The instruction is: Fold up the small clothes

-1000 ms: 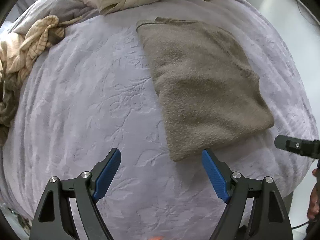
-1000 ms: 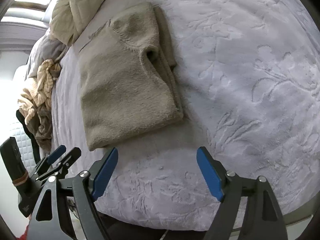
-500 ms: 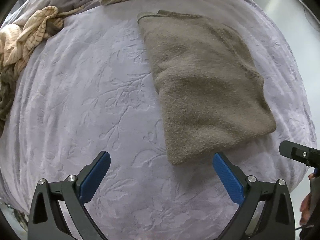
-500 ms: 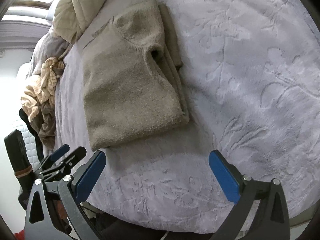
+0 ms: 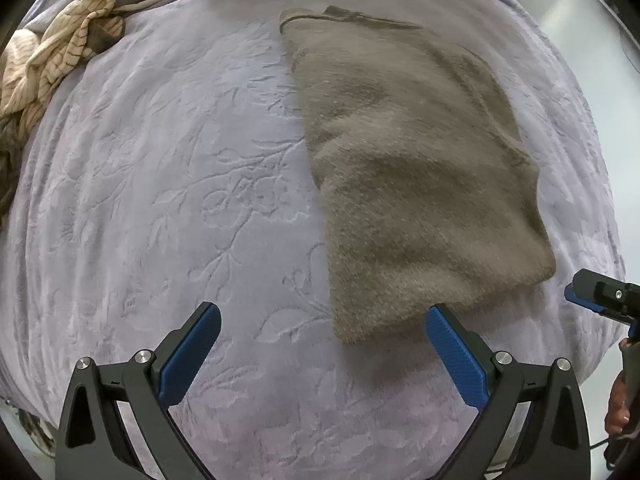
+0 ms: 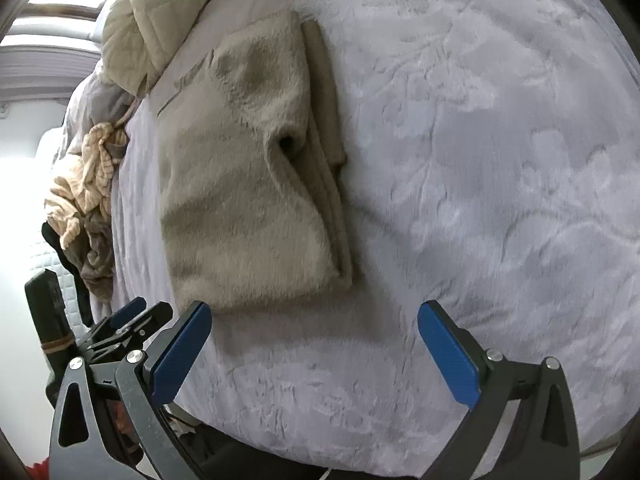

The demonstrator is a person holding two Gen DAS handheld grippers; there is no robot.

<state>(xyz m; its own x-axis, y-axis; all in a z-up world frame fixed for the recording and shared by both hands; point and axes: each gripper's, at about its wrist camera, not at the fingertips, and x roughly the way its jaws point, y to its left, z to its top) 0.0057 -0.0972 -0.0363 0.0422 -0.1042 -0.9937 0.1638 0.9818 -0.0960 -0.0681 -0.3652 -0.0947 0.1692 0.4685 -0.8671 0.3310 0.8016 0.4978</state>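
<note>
- The fuzzy taupe fleece garment (image 5: pixel 416 168), already folded into a long rectangle, is lying flat on the pale lavender embossed bedspread (image 5: pixel 168 200), with its near short edge sitting close to the near edge of the bed.
- Its long axis is running away from both claws, from that near edge toward the cream quilted cover (image 6: pixel 160 16) bunched at the far end of the bed.
- In the right wrist view the garment (image 6: pixel 240 176) is showing its layered fold edges along its right side, with a small open pocket gaping partway up that side.
- The left claw (image 5: pixel 322 340) is hanging spread wide and gripping nothing; the near left corner of the garment is falling between its blue pads, and its right pad (image 5: pixel 452 352) is just beside the near edge.
- The right claw (image 6: pixel 314 340) is likewise spread and empty, hovering off the near edge, with its left pad (image 6: pixel 182 346) just under the near edge toward the left corner and most of its gap facing bare bedspread.
- Judging from this, the left claw is the nearer one to a corner; a fold across the long axis would be calling for both to take the near edge and carry it away toward the far end.
- A striped cream-and-brown crumpled cloth (image 5: pixel 52 60) is lying well apart at the far left.
</note>
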